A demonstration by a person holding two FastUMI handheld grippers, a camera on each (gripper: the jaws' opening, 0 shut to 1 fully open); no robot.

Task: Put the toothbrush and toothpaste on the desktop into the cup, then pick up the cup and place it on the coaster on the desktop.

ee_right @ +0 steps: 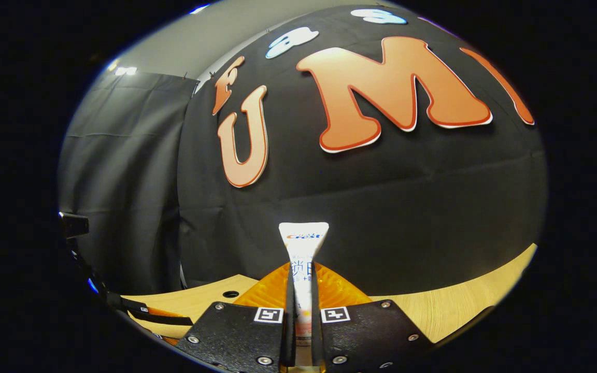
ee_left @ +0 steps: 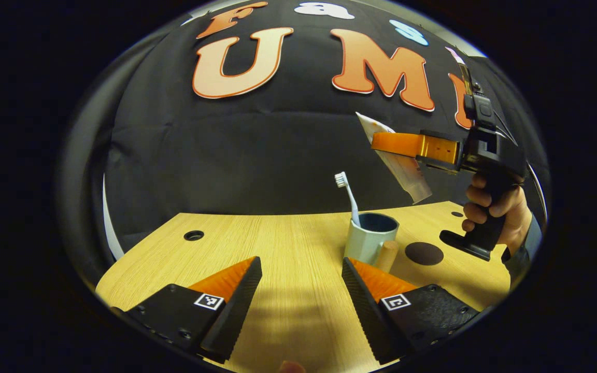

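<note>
The right gripper (ee_right: 298, 331), bottom centre of the right gripper view, is clenched on the toothpaste (ee_right: 302, 259), both fingers pressing the flat tube, whose crimped end sticks up past the tips. In the left gripper view that gripper (ee_left: 381, 142) sits at the right of the frame, held by a hand (ee_left: 493, 207), with the tube (ee_left: 402, 166) hanging slantwise from it, cap end down, above and just right of the cup (ee_left: 371, 238).

The left gripper (ee_left: 301, 290), at the bottom of its own view, is spread wide and holds nothing above the desk (ee_left: 278, 243).

The toothbrush (ee_left: 347, 197) already stands in the cup, bristles up, leaning on the left rim. The dark round coaster (ee_left: 424, 253) lies just right of the cup.

The tube looks light and soft, likely to buckle or slide under a hard squeeze, so the mid-body hold seems sound. The cup looks stiff, smooth and probably breakable. Its wooden handle (ee_left: 387, 255), facing the camera, or the rim wall seems the best place to grip.
</note>
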